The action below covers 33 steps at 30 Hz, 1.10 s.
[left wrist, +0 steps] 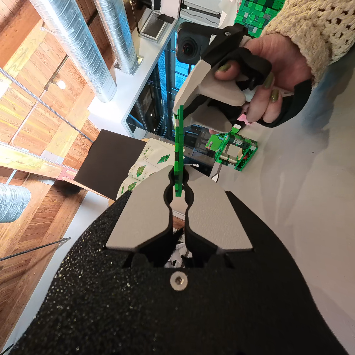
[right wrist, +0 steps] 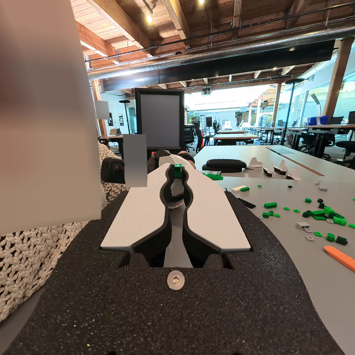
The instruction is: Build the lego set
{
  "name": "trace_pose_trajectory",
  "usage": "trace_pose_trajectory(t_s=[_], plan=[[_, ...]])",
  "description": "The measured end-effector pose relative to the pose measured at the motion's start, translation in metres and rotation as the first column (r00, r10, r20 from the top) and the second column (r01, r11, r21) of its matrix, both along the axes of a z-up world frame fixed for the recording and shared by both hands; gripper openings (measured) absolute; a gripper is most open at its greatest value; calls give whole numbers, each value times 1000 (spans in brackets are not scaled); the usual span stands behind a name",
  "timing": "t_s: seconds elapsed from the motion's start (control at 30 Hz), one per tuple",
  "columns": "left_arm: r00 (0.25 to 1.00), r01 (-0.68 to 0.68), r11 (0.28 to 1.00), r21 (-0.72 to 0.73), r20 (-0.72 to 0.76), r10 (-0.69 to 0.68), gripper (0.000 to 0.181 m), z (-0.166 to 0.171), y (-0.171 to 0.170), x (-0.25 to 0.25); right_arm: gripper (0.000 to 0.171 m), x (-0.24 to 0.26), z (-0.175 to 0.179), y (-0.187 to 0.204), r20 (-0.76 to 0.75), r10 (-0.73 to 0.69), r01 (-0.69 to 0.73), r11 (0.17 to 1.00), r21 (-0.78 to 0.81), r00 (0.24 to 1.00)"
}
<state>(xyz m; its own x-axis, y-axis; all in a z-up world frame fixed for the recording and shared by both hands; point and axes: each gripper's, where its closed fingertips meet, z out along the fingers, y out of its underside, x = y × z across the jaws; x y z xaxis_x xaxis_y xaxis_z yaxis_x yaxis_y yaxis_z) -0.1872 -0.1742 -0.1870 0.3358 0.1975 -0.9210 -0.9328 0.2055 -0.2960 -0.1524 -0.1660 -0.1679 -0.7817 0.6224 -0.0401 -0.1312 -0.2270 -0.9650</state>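
From your left wrist view, your left gripper (left wrist: 178,184) clamps the green plate assembly (left wrist: 178,149) edge-on, offering its far end to the right gripper (left wrist: 177,113). In the right wrist view, that gripper seems closed on a small green brick (right wrist: 177,170), probably to press it on.

Left gripper (left wrist: 178,178) clamped on near end of green plate assembly (left wrist: 178,146), seen edge-on. Right gripper (left wrist: 177,113) touching far end, held by hand (left wrist: 272,80). Partly built green model (left wrist: 235,151) standing beyond on grey table (left wrist: 288,211); instruction booklet (left wrist: 146,165) open behind.
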Motion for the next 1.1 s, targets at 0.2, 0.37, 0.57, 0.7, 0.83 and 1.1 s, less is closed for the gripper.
trace_pose_trajectory(t_s=[0.2, 0.37, 0.57, 0.7, 0.83, 1.1], plan=[[1000, 1, 1000, -1, 4, -1, 6, -1, 0, -1, 6, 0, -3, 1, 7, 5, -5, 1000, 6, 1000], [1000, 3, 1000, -7, 2, -3, 6, -2, 1, -1, 6, 1, -1, 2, 3, 4, -4, 1000, 7, 1000], [999, 14, 999, -34, -33, -15, 6, -9, 3, 3, 0, 8, 17, 12, -58, -39, 40, 999, 17, 998], [999, 14, 999, -47, -43, -16, 6, -13, 4, 4, 0, 10, 20, 16, -74, -58, 62, 997, 44, 996], [999, 9, 998, -55, -45, -11, 6, -15, 5, 3, 0, 10, 17, 16, -65, -56, 60, 997, 54, 996], [995, -5, 997, -83, -101, -4, 6, -23, 8, 4, 0, 0, 4, 22, -92, -175, 185, 975, 124, 980]])
